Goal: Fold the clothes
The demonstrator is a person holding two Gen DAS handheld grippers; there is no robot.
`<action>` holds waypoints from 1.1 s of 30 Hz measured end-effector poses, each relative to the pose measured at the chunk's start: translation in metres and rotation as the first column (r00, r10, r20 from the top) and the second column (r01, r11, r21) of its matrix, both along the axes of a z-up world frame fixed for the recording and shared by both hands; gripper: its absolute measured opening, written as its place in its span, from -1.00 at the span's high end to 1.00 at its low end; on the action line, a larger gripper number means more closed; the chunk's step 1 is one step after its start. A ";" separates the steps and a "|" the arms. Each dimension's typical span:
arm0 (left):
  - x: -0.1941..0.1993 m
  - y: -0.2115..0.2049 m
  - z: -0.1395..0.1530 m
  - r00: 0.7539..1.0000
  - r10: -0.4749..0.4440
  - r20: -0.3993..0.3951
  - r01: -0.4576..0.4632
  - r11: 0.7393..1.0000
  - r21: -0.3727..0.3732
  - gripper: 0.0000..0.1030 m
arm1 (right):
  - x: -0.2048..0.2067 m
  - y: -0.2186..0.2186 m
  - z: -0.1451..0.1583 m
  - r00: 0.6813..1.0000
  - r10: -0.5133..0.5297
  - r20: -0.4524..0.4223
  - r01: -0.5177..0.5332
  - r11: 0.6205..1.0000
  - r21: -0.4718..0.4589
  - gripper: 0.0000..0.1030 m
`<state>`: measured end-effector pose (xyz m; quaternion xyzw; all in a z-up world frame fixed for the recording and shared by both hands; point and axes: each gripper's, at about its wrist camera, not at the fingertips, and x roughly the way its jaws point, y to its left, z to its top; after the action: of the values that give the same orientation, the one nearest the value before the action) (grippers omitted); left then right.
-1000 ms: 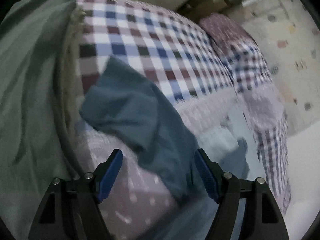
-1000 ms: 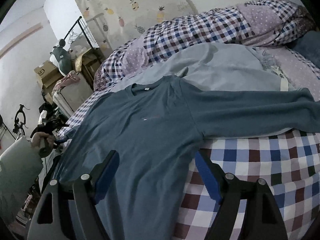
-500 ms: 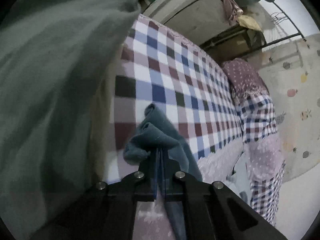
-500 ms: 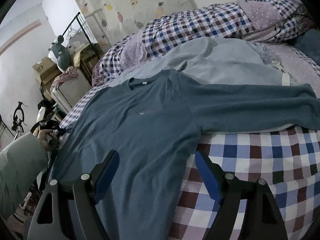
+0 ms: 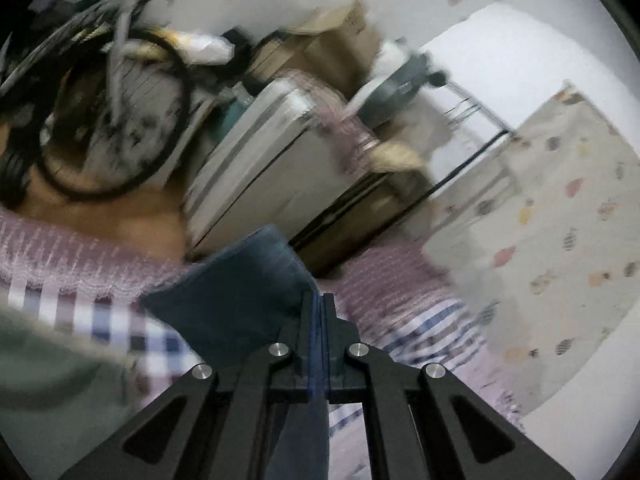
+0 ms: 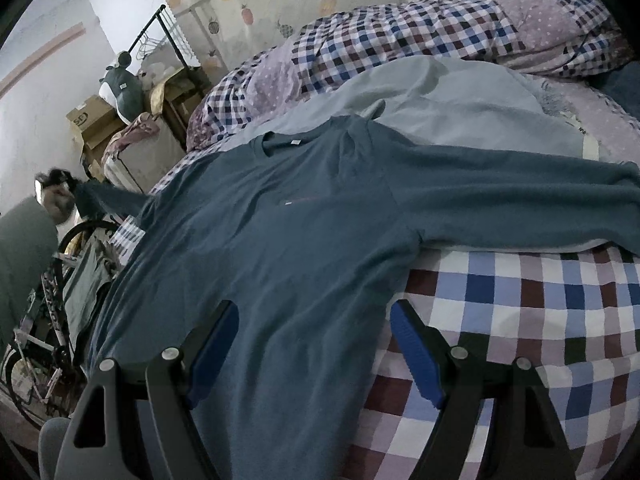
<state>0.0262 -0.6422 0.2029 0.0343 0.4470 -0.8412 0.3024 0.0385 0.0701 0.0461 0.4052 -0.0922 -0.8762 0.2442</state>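
Observation:
A teal long-sleeved shirt (image 6: 288, 236) lies face up across the checked bed cover, its right sleeve (image 6: 520, 196) stretched out over a pale grey garment (image 6: 440, 100). My right gripper (image 6: 316, 344) hovers open over the shirt's lower body, touching nothing. My left gripper (image 5: 319, 312) is shut on the cuff of the shirt's left sleeve (image 5: 240, 292), lifted off the bed edge; the view is blurred. In the right wrist view that sleeve (image 6: 108, 200) rises to the far left where a hand holds the left gripper (image 6: 60, 184).
A checked quilt (image 6: 400, 40) is bunched along the bed's far side. Beside the bed stand a suitcase (image 5: 256, 160), cardboard boxes (image 6: 92, 120), a bicycle (image 6: 44, 312) and a black rack. A grey-green sleeve (image 6: 20, 264) of the person fills the left edge.
The left gripper closed on the sleeve cuff and has swung up and away from the bed with it. The right gripper has barely shifted over the shirt.

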 end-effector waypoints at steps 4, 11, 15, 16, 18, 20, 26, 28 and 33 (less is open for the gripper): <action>0.002 0.026 0.046 0.989 -0.108 -0.100 0.101 0.992 -0.077 1.00 | 0.001 -0.002 -0.001 1.000 0.004 0.008 -0.004 1.000 -0.003 -0.59; -0.034 0.159 0.119 0.866 -0.482 -0.131 0.436 0.857 -0.274 1.00 | 0.003 0.000 0.005 1.000 0.003 0.002 -0.003 0.999 -0.032 -0.59; -0.048 0.287 0.166 0.654 -0.753 -0.073 0.657 0.614 -0.437 1.00 | 0.002 0.009 0.011 1.000 -0.023 -0.003 0.023 0.998 -0.065 -0.59; -0.050 0.319 0.172 0.601 -0.798 -0.035 0.697 0.545 -0.466 1.00 | 0.001 0.012 0.012 0.999 -0.033 -0.002 0.033 0.997 -0.076 -0.59; -0.056 0.385 0.175 0.486 -0.873 0.045 0.768 0.402 -0.498 0.99 | -0.001 0.021 0.015 0.998 -0.068 0.006 0.068 0.992 -0.102 -0.59; -0.061 0.447 0.158 0.381 -0.913 0.145 0.833 0.271 -0.482 0.99 | -0.003 0.035 0.017 0.994 -0.110 0.018 0.111 0.984 -0.140 -0.59; -0.086 0.592 0.010 0.107 -0.904 0.414 0.971 0.005 -0.240 0.99 | -0.013 0.082 0.020 0.964 -0.258 0.058 0.265 0.942 -0.206 -0.59; -0.095 0.616 -0.040 0.043 -0.891 0.452 0.991 -0.019 -0.131 0.99 | -0.016 0.094 0.019 0.954 -0.290 0.071 0.299 0.930 -0.213 -0.59; -0.073 0.635 -0.121 -0.058 -0.891 0.451 0.996 -0.020 0.089 0.65 | -0.022 0.105 0.016 0.945 -0.312 0.097 0.327 0.918 -0.223 -0.59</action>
<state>-0.0470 -0.0075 0.0821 0.4582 0.1042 -0.8320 -0.2950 0.0163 0.1752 0.0618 0.3786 -0.2680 -0.8745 0.1415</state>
